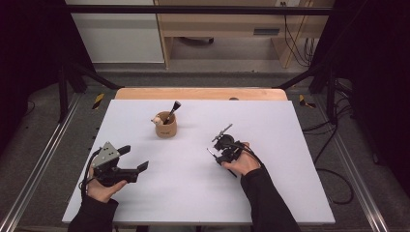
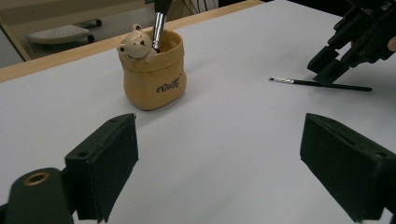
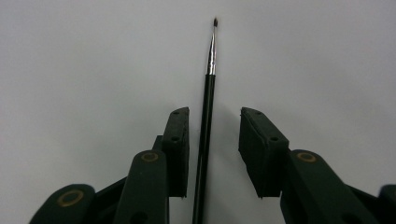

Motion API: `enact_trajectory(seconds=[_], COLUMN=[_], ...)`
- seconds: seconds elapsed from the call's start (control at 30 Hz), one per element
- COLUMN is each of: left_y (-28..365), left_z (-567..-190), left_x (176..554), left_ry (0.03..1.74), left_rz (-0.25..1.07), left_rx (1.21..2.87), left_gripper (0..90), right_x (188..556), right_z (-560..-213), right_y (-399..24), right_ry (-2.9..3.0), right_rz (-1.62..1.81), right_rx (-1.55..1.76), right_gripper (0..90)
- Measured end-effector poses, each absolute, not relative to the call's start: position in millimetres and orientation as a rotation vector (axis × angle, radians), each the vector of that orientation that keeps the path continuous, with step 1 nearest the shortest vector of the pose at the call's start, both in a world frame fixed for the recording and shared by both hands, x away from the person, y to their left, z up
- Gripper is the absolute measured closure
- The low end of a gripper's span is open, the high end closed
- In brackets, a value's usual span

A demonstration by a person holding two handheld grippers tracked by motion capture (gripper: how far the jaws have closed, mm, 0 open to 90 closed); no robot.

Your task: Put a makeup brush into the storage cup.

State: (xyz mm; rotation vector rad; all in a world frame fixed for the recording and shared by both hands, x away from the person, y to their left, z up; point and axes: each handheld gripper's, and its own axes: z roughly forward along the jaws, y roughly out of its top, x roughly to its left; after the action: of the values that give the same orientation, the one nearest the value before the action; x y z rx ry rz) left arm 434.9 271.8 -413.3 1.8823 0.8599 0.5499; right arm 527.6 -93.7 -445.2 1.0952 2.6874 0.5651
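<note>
A thin black paintbrush (image 3: 208,93) lies flat on the white table (image 1: 193,193). My right gripper (image 3: 212,112) points down over it, and the handle runs between the jaws, close to the left one and apart from the right one. From the left gripper view the same brush (image 2: 322,84) lies under the right gripper (image 2: 329,65). A tan cup (image 1: 166,128) with a small bear figure (image 2: 135,44) on its rim stands mid-table, and a thicker brush (image 2: 159,28) stands in it. My left gripper (image 1: 135,157) hovers open at the near left with nothing between its jaws.
The table's wooden far edge (image 1: 200,93) lies behind the cup. Metal frame rails (image 1: 43,150) run along both sides, and cables (image 1: 333,179) lie on the floor at the right. Bare white table lies between the two grippers.
</note>
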Motion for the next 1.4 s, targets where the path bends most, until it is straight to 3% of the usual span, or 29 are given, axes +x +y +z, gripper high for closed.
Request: enact_trajectory(seconds=[0.87,1.4], left_y=[270.7,271.1], left_z=[-413.8,-413.3], left_x=[434.7,434.6], left_ry=[0.859,0.859], left_rz=[0.554,0.553], left_rx=[1.891,1.888], left_gripper=[10.8,11.0], right_x=[528.0,524.1], right_z=[-450.7,-450.4], right_y=[-88.6,-86.4], right_ry=[2.740,2.711], right_rz=[0.499,0.485], right_rx=[1.132,1.112], right_gripper=[85.5,85.9])
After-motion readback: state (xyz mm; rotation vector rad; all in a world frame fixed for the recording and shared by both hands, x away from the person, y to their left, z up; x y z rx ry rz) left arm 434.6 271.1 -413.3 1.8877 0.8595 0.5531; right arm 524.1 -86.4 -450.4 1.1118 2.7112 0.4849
